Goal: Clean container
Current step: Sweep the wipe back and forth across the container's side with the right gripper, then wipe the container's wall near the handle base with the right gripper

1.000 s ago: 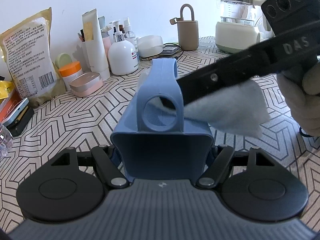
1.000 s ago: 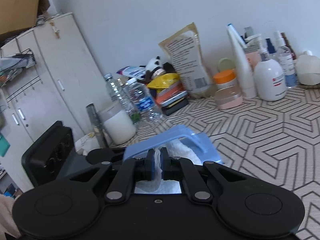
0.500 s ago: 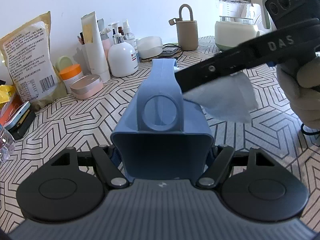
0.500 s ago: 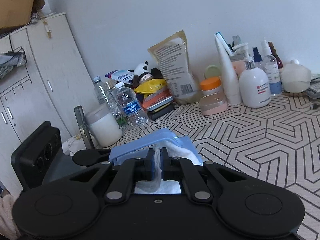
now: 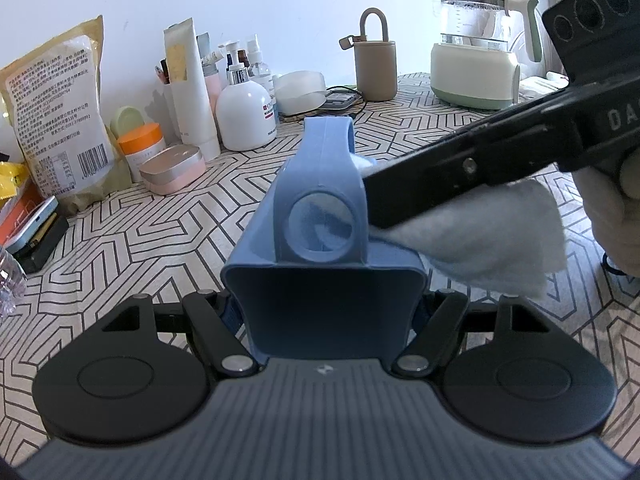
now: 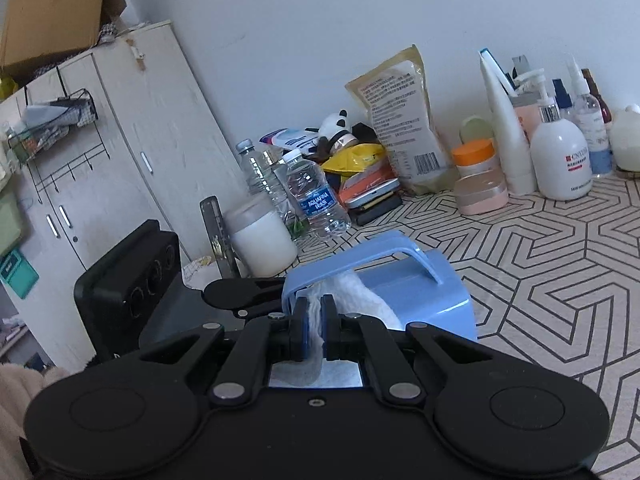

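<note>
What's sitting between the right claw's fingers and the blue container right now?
A white wipe: the right claw pinches it and it runs under the handle of the blue container. The right wrist view shows this best.

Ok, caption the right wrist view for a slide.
Right gripper pinches a white wipe against the blue container under its handle.

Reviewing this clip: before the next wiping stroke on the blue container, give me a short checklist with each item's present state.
1. Left gripper clamped on blue container: ok.
2. Right gripper shut on white cloth: ok.
3. Cloth touching the container beside its handle: ok.
4. Container clear of the bottles and jars at the wall: ok.
5. Container resting on the patterned table or lifted: cannot tell.
6. Container surface clean: cannot tell.
</note>
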{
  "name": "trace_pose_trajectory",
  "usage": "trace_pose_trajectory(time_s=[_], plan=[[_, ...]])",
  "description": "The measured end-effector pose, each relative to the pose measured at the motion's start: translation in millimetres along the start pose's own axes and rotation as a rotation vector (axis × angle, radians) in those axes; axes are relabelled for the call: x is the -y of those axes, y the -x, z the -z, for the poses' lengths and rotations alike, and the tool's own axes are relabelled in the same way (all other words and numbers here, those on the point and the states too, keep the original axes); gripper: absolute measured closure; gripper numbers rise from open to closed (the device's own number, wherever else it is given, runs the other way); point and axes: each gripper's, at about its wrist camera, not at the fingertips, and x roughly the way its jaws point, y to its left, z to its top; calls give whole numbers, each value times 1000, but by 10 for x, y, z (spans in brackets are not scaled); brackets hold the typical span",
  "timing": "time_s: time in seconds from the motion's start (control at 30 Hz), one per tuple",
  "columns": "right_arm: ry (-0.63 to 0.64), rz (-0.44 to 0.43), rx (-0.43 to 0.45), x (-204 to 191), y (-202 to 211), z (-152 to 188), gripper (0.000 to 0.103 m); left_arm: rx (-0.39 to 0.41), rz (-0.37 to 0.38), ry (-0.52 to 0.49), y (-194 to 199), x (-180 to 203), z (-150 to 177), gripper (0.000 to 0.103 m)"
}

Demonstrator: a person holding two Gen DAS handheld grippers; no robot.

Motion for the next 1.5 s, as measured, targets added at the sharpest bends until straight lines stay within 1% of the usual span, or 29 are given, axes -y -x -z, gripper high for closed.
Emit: trace_pose_trajectory(time_s=[0.17, 0.3, 0.37, 0.43, 0.5, 0.57, 0.67, 0.7, 0.8, 1.13, 1.4, 1.5], plan=[[2, 65, 17, 48, 43, -25, 98, -1, 2, 0, -5, -5, 0, 29], [-6, 133, 28, 109, 57, -74, 98, -1, 9, 6, -8, -18, -1, 29], [-5, 137, 31, 121, 58, -72, 98, 5, 21, 18, 2, -40, 2, 30], [-14, 124, 37, 141, 63, -55, 98, 10, 25, 22, 13, -44, 7, 30], [-27, 94, 34, 151, 72, -40, 98, 13, 22, 18, 21, -32, 9, 30], [-40, 43, 22, 143, 64, -20, 98, 14, 18, 12, 23, -19, 10, 30], [-64, -67, -9, 99, 19, 19, 98, 12, 15, 16, 24, -24, 10, 29], [-58, -83, -17, 73, 1, 25, 98, 11, 16, 19, 25, -28, 10, 29], [-44, -80, -23, 44, -7, 21, 98, 13, 10, 8, 29, -10, 9, 29], [-50, 53, 17, 113, 104, -3, 99, 17, 3, -4, 50, 35, 24, 29], [-40, 131, 37, 144, 124, -31, 99, 17, 3, -8, 31, 8, 16, 29], [-42, 135, 36, 151, 136, -27, 99, 16, 3, -3, 31, 7, 13, 29]])
